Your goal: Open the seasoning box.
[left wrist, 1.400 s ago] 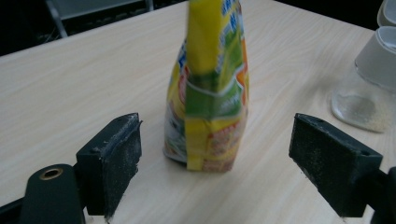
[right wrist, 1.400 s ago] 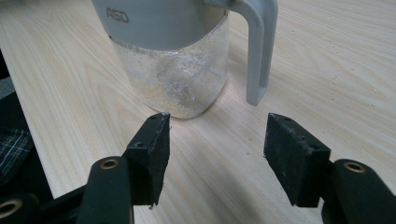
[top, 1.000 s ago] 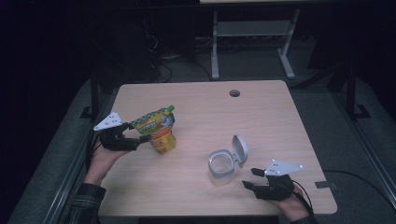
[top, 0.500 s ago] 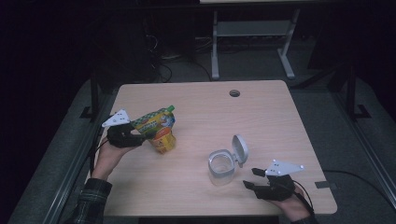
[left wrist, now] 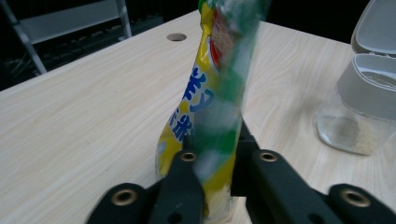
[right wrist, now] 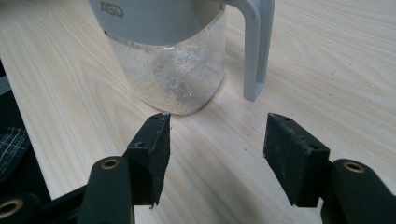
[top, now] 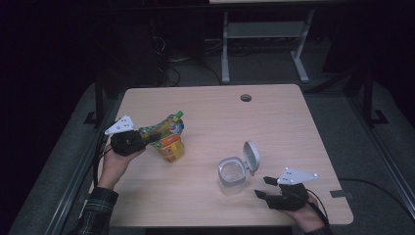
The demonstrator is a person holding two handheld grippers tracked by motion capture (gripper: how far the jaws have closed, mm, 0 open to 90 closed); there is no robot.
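Observation:
A yellow and green snack pouch (top: pixel 165 131) stands tilted on the wooden table (top: pixel 274 127), left of the middle. My left gripper (top: pixel 147 139) comes at it from the left. Its jaws have just been closing and now pinch the pouch (left wrist: pixel 219 93) near its lower part, as the left gripper (left wrist: pixel 215 156) view shows. A clear jar (top: pixel 231 175) with a grey flip lid (top: pixel 252 156) standing up sits at the front right. My right gripper (top: pixel 260 188) rests just right of it, open, with nothing between its fingers; in its own view the right gripper (right wrist: pixel 217 144) faces the jar (right wrist: pixel 173 60).
A round cable hole (top: pixel 245 98) lies near the table's far edge. A grey metal frame (top: pixel 264 34) stands on the dark floor beyond the table. The front table edge runs close under both hands. The jar (left wrist: pixel 359 112) holds a thin layer of pale grains.
My left gripper has shifted a little toward the pouch and its jaws have closed onto it. The right gripper and the jar have stayed put.

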